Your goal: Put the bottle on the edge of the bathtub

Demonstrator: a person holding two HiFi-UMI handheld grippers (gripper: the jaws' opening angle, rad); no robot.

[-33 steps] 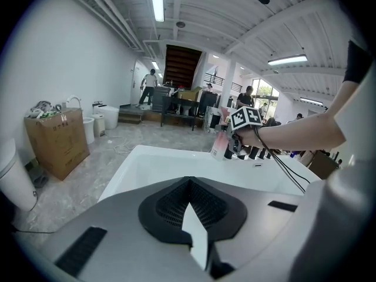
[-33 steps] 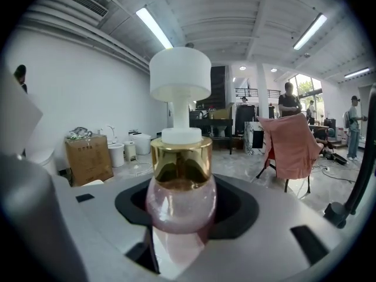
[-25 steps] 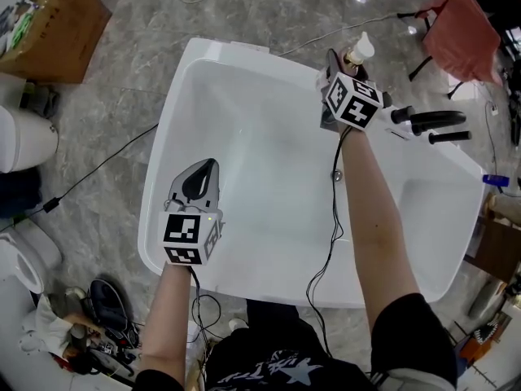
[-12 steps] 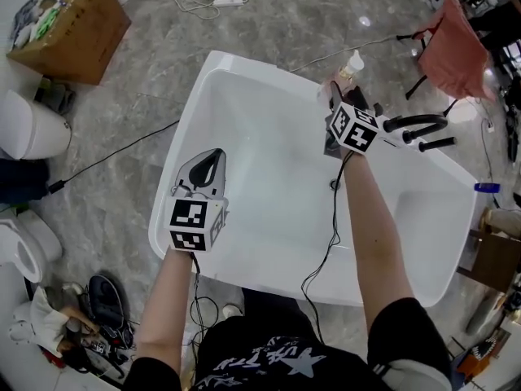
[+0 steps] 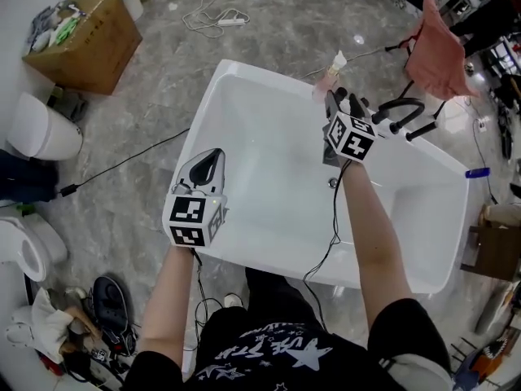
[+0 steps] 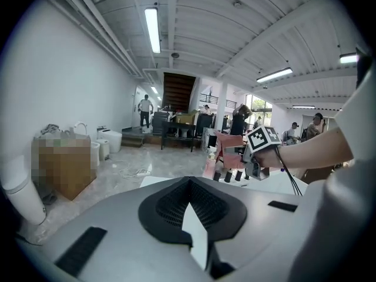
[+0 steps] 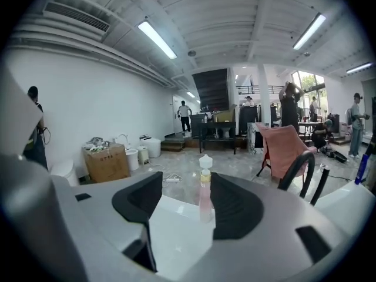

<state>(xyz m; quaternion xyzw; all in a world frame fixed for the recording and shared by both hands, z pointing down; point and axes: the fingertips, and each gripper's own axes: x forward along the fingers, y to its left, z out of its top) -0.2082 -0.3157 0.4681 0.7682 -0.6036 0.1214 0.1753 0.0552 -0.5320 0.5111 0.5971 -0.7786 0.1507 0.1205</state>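
A slim pink bottle (image 5: 331, 75) with a white pump cap stands upright on the far rim of the white bathtub (image 5: 244, 70). My right gripper (image 5: 341, 98) is just short of it and open. In the right gripper view the bottle (image 7: 204, 192) shows through the gap between the spread jaws, and neither pad touches it. My left gripper (image 5: 207, 164) hovers over the tub's left side, far from the bottle. The left gripper view shows its dark pads (image 6: 176, 207) meeting with nothing between them.
Black faucet handles (image 5: 404, 111) stick up from the rim right of the bottle. A drain (image 5: 332, 182) and a cable lie in the tub. A cardboard box (image 5: 81, 35), a toilet (image 5: 45, 129) and a chair with pink cloth (image 5: 435, 51) stand around on the floor.
The right gripper has drawn back a little from the bottle, which stays standing on the rim. The head view has shifted. The left gripper hangs in much the same place.
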